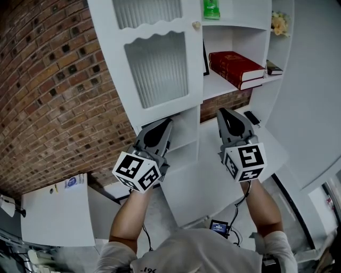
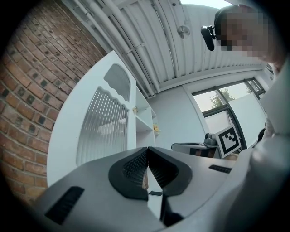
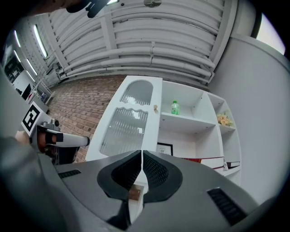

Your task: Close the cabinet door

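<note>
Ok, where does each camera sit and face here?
Head view: on the head, steeply down at the cabinet door; left gripper, right gripper, forearms show.
Left gripper view: on that gripper, up along shut jaws at door and ceiling; right gripper shows.
Right gripper view: likewise, toward door and shelves; left gripper shows.
Shared: the door in all; green bottle in head and right gripper views.

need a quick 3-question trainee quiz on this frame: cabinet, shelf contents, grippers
1. True or false: the cabinet door stands open.
2. What lies on the shelf below the green bottle? A) flowers B) a red book C) a mug
3. Fill in: the left gripper and the right gripper both have their jaws ____, with nothing between them.

Key: 1 true; 2 B; 3 shut.
</note>
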{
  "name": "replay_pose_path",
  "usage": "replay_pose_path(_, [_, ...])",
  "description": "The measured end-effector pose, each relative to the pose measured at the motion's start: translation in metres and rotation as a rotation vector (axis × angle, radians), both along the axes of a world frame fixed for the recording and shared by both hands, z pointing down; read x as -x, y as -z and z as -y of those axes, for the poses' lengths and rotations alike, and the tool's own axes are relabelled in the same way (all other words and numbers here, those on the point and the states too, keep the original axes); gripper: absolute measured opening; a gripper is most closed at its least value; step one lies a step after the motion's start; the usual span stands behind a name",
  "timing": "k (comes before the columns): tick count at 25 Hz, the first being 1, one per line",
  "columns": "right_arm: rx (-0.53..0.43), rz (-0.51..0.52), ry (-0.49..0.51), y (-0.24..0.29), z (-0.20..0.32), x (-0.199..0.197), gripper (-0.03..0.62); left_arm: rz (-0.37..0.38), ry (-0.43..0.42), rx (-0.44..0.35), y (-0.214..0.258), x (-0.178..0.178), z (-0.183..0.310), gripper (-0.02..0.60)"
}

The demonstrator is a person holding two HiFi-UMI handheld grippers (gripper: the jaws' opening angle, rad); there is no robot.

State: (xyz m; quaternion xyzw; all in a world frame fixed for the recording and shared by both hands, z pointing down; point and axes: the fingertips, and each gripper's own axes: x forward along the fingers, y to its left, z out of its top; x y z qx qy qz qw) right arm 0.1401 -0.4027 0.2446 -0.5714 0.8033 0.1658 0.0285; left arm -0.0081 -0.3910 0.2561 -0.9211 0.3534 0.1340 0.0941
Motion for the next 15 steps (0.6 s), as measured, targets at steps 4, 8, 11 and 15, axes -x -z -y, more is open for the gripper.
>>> replay_pose_path(4, [0.027,0.003,0.002,-0.013,-0.002,0.002,0.035,0.002,0.005,0.02,-0.012,0.003,-0.004,0.011])
replay_pose_path(8, [0.053,0.014,0.002,-0.026,-0.006,0.001,0.035,0.008,0.007,0.044,-0.025,0.005,-0.007,0.011])
replay_pose_path(11, [0.075,0.024,0.0,-0.037,-0.008,-0.001,0.035,0.012,0.008,0.064,-0.036,0.005,-0.01,0.009])
replay_pose_path(15, [0.111,0.037,-0.001,-0.057,-0.012,-0.003,0.035,0.019,0.008,0.088,-0.052,0.005,-0.015,0.009])
